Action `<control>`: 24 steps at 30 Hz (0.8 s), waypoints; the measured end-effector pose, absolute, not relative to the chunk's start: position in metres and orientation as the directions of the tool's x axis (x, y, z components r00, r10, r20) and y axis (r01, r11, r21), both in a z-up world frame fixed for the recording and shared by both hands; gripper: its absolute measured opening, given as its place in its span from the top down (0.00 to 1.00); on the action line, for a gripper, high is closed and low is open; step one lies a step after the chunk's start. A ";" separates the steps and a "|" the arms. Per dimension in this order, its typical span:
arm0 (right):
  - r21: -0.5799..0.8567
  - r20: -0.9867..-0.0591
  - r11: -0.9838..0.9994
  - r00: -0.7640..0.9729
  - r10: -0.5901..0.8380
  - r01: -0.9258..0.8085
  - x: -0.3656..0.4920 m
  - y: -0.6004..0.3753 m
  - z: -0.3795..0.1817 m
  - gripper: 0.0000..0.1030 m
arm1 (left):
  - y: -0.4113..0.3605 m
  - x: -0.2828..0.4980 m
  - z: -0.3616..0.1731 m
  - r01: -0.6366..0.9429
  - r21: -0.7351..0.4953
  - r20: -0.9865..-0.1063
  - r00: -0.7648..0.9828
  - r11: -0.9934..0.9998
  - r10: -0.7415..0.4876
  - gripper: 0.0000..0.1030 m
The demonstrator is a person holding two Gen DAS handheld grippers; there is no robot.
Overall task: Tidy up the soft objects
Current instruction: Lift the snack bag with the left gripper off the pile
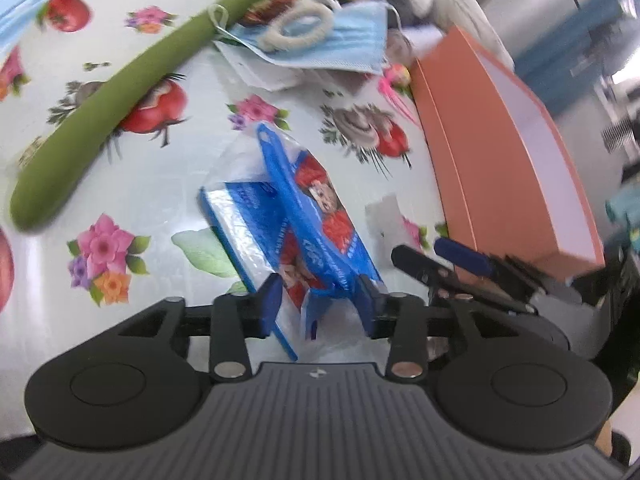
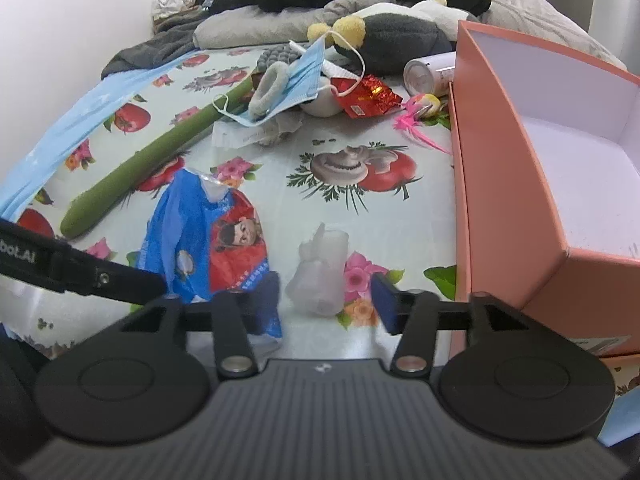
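Left gripper: tilted steeply down over the tablecloth; jaws partly open, the blue-and-red tissue pack lying between the pads, no clear pressing seen.
Right gripper: tilted down, just beside the left gripper; jaws partly open, a crumpled clear wrapper on the cloth between the fingers, apart from both pads.
Tissue pack: on the cloth, near the table's front, its near end under the left finger of the right gripper.
Orange box: open, at the right edge.
Green brush: lying diagonally at left.
Face mask: far pile, a hair tie on it.
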State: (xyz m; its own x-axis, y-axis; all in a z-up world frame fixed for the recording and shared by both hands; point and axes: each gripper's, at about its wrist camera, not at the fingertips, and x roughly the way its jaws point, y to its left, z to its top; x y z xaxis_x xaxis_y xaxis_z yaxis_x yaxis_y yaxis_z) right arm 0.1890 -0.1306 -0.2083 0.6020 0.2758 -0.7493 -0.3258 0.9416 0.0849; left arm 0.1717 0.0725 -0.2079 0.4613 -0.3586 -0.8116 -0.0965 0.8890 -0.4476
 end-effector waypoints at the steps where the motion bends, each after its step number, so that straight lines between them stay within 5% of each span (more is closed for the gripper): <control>1: 0.090 -0.748 0.943 0.604 0.277 -0.321 0.190 -0.131 -0.209 0.46 | 0.072 0.169 -0.207 -0.114 -0.450 -0.807 0.476 0.886 -0.349 0.55; 10: 0.099 -0.769 0.930 0.566 0.298 -0.355 0.199 -0.116 -0.225 0.56 | 0.068 0.165 -0.203 -0.245 -0.507 -0.763 0.574 0.826 -0.298 0.55; 22: 0.063 -0.758 0.929 0.588 0.282 -0.364 0.193 -0.113 -0.223 0.71 | 0.061 0.182 -0.223 -0.340 -0.436 -0.812 0.547 0.833 -0.202 0.55; 24: 0.067 -0.758 0.929 0.587 0.285 -0.364 0.193 -0.114 -0.222 0.72 | 0.059 0.185 -0.225 -0.335 -0.422 -0.814 0.550 0.842 -0.188 0.62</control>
